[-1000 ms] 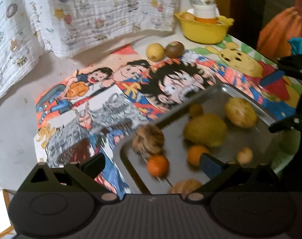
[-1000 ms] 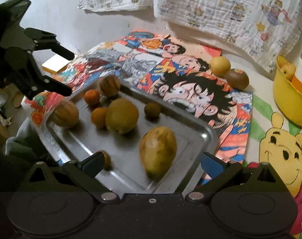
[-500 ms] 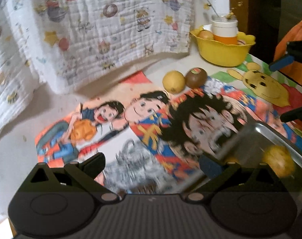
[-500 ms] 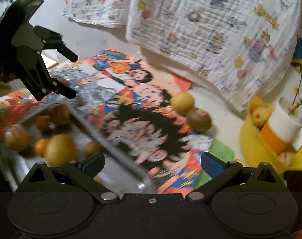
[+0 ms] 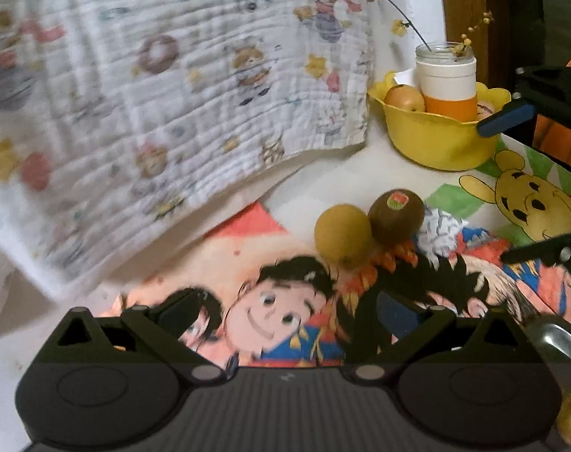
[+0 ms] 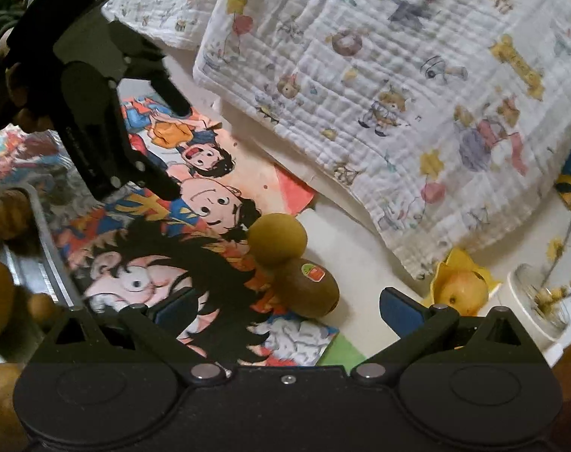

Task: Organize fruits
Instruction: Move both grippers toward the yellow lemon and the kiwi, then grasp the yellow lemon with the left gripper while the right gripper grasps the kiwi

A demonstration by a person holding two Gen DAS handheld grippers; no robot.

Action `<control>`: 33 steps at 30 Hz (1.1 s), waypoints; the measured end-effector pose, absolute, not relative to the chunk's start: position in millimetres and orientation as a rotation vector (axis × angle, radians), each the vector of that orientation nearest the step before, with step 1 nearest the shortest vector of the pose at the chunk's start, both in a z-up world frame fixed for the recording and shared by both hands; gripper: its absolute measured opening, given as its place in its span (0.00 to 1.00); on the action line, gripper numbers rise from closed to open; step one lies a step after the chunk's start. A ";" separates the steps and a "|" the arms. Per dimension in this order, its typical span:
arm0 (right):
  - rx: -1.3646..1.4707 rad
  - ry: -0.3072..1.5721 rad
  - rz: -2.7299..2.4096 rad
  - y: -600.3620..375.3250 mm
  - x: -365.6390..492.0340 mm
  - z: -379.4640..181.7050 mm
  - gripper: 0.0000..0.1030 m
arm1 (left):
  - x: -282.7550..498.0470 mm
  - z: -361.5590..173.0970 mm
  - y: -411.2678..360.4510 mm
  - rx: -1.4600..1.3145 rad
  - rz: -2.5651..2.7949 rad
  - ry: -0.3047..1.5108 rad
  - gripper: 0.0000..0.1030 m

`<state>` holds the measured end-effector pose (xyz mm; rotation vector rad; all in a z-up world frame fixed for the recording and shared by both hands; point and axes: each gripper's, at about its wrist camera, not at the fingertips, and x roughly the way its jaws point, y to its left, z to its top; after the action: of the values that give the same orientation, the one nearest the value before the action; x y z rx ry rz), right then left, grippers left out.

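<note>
Both views have swung off the fruit-filled metal tray point(image 6: 40, 233), now at frame edge, toward the cartoon-printed mat point(image 5: 285, 324) on the surface. Left tongs point(image 5: 285, 316) and right tongs point(image 6: 285, 310), both open and empty, face a touching round yellow fruit point(image 5: 342, 234) and stickered brown kiwi point(image 5: 396, 216), probably next for collection.

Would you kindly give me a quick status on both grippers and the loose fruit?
Left gripper open, empty. Right gripper open, empty. Kiwi touching yellow fruit on cartoon mat, ungrasped. Nothing blocking.
</note>
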<state>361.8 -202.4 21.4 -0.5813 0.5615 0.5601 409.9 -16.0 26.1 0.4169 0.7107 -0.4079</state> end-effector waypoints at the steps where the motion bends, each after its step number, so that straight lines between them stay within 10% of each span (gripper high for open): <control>1: -0.585 0.568 0.560 -201.4 368.1 17.7 0.99 | 414.9 22.8 -19.6 0.431 -0.417 0.700 0.99; 33: -0.795 0.659 0.615 -179.8 460.4 -37.8 0.70 | 477.9 -36.7 -71.9 0.748 -0.787 0.520 0.88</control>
<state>460.4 -179.8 -37.8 -0.7952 0.6587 0.6149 477.9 -71.9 -36.7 0.7484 0.5198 -0.7872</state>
